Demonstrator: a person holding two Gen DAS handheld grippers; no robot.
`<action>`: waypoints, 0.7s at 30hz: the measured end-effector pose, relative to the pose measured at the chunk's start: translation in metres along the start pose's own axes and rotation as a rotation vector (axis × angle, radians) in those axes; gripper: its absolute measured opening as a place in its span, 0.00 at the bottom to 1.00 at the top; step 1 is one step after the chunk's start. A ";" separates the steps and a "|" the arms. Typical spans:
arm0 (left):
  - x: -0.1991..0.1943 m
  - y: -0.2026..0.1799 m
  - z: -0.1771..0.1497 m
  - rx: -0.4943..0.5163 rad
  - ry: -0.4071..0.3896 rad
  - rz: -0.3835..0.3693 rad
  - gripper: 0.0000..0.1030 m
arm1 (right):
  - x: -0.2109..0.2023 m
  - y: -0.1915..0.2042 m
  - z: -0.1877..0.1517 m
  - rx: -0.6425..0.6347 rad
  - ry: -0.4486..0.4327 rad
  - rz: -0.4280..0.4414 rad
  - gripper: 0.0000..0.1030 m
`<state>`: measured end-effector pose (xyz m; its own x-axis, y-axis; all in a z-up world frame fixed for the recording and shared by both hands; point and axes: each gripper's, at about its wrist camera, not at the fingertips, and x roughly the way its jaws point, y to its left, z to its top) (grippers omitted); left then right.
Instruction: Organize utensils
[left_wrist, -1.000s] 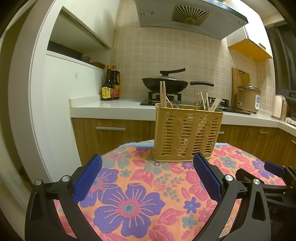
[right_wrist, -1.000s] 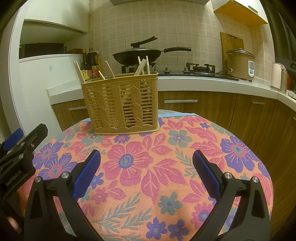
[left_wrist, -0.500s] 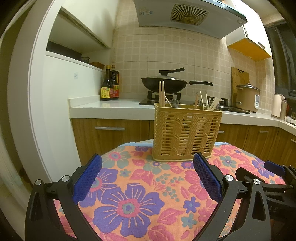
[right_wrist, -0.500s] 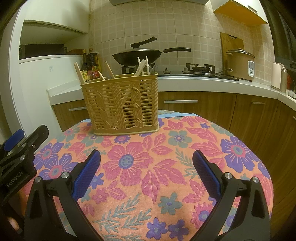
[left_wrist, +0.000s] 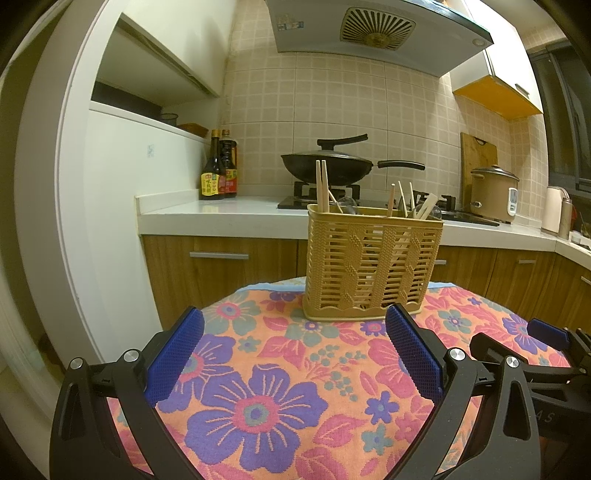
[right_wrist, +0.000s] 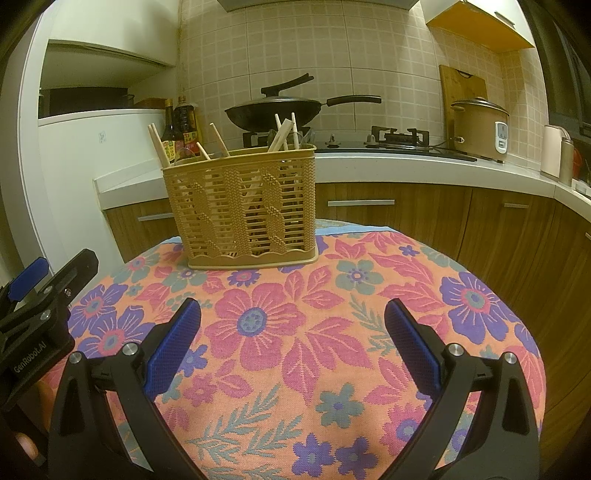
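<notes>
Tan slotted basket (left_wrist: 373, 267) upright at far edge of floral table (left_wrist: 258, 398), chopsticks (left_wrist: 321, 186) and spoons (left_wrist: 347, 205) standing inside, left claw (left_wrist: 293, 349) spread and empty, right claw (right_wrist: 291, 339) spread and empty

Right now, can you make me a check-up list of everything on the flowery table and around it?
Surface: round table under a floral cloth, bare around the basket.
Job's things: tan slotted basket upright, chopsticks and spoons sticking out.
Clutter: nothing seen.
Grippers: left claw open, empty; right claw open, empty.
Cables: nothing seen on the table.
Surroundings: wok on stove, sauce bottles, rice cooker, cutting board.
</notes>
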<state>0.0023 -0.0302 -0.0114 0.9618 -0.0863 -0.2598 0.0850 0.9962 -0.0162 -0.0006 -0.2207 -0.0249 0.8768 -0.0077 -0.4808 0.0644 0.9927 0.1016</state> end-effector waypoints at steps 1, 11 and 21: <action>0.000 0.000 0.000 0.000 0.000 0.001 0.93 | 0.000 0.000 0.000 0.000 0.000 0.000 0.92; 0.001 0.000 -0.001 0.005 0.004 -0.012 0.93 | -0.006 0.002 0.002 -0.008 -0.033 0.005 0.92; 0.001 -0.001 -0.001 0.006 0.007 -0.013 0.93 | -0.016 0.005 0.003 -0.023 -0.086 0.007 0.92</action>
<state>0.0032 -0.0309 -0.0130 0.9589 -0.0989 -0.2660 0.0988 0.9950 -0.0137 -0.0126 -0.2159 -0.0139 0.9149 -0.0105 -0.4035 0.0483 0.9953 0.0836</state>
